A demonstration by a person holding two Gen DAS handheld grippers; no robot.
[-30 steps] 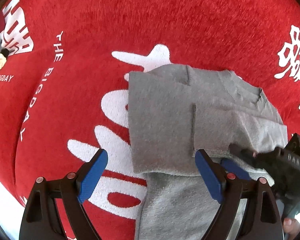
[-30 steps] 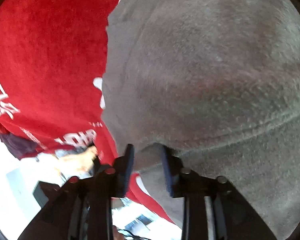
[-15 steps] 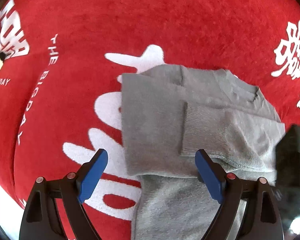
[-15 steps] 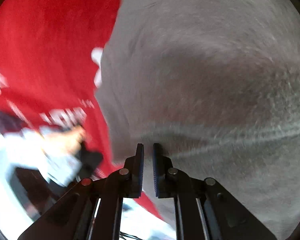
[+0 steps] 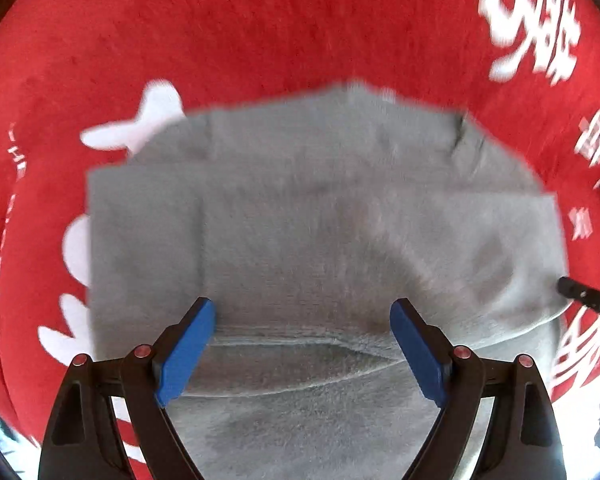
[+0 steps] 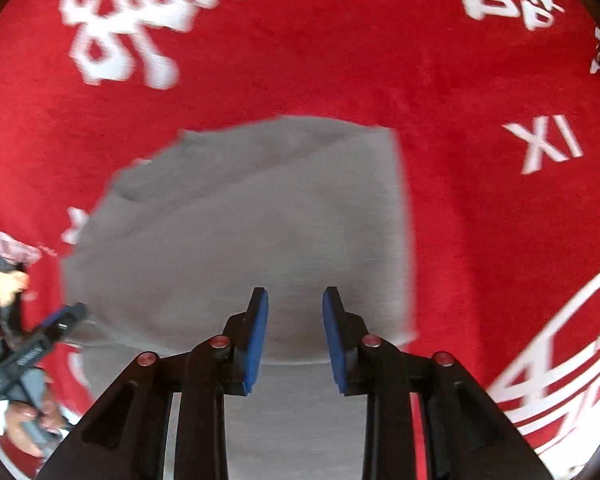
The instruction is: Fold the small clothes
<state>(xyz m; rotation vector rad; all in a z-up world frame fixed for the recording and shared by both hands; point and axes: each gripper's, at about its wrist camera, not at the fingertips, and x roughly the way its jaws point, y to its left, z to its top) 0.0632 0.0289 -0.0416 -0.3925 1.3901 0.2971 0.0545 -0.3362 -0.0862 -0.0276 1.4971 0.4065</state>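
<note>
There is one soft grey knitted sweater (image 5: 320, 232), folded up. It lies on one fuzzy red cloth with white letters and signs (image 5: 260, 32) (it covers the whole surface). There are two black hand-held grippers with blue pads: the left hand-held gripper (image 5: 302, 346) and the right hand-held gripper (image 6: 295, 338). Each one has two fingers, so that makes four blue pads.

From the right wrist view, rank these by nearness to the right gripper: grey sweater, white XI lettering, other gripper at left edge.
1. grey sweater, directly under the right gripper.
2. left gripper, at the sweater's left edge.
3. XI lettering, upper right on the red cloth.
</note>
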